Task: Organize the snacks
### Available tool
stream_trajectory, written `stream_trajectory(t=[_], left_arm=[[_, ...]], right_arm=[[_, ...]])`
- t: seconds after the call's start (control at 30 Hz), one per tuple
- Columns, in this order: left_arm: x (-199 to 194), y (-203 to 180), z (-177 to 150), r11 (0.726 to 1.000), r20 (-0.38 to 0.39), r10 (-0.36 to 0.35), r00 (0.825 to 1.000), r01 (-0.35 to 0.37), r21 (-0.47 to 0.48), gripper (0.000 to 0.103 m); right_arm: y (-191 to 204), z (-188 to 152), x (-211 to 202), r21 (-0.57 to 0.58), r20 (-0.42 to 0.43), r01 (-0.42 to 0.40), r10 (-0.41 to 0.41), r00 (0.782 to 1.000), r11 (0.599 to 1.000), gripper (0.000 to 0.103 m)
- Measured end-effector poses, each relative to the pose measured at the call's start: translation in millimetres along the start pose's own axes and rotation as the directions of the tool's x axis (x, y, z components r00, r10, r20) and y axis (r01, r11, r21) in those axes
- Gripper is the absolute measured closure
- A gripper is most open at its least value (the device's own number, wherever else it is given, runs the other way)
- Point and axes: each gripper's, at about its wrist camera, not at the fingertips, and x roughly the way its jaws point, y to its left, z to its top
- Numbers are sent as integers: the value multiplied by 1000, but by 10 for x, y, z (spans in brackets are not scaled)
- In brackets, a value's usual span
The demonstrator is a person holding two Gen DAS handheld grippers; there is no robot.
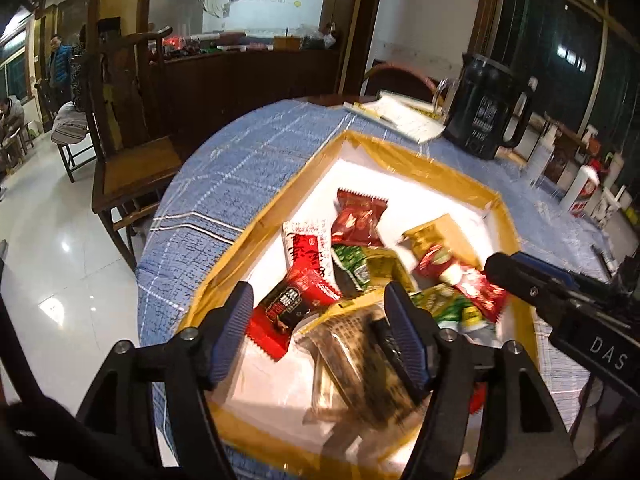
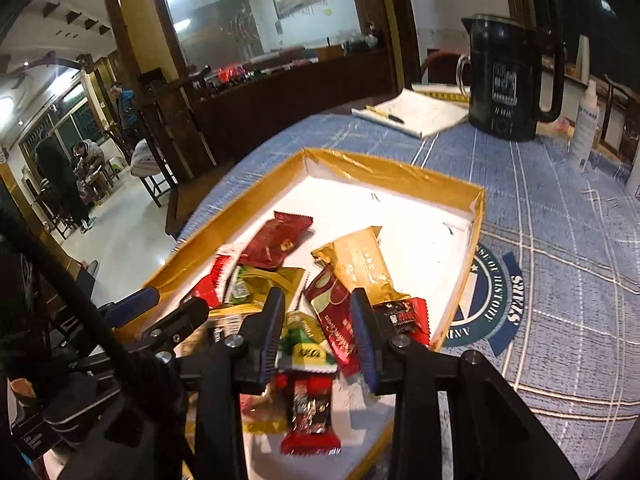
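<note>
I'm hovering both grippers, left gripper (image 1: 318,332) & right gripper (image 2: 318,332), released, nothing gripped, over the box (image 2: 394,174); snacks (image 2: 276,244) piling near side, sorting looks unfinished.

A round table was covered by a blue checked tablecloth (image 2: 560,248). A black electric kettle (image 2: 506,76) was set at its far side, with an open notebook (image 2: 420,114) just beside it and a pen (image 2: 386,114) laid on the page. A wooden chair (image 1: 132,168) was placed beside the table. Some people (image 2: 86,156) were seated in the far room.
</note>
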Motion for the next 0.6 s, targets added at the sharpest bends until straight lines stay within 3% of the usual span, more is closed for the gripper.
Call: stream_trajectory(t=[0.17, 0.27, 0.33, 0.47, 0.6], left_arm=[[-537, -22, -50, 1000, 162, 8, 987, -7, -9, 23], [-962, -100, -117, 997, 293, 70, 953, -73, -1, 13], [-1279, -165, -169, 992, 384, 119, 916, -125, -8, 11], [-1742, -247, -281, 986, 477, 156, 865, -163, -27, 8], [-1980, -268, -389, 989, 478, 144, 866, -142, -41, 8]], right_arm=[[71, -115, -280, -20, 39, 22, -21, 999, 1000, 55], [123, -235, -472, -38, 68, 45, -42, 997, 998, 48], [159, -340, -628, -56, 97, 71, -65, 993, 996, 43], [199, -539, -934, -80, 154, 119, -106, 982, 990, 31], [231, -785, -1301, -98, 219, 161, -136, 966, 982, 25]])
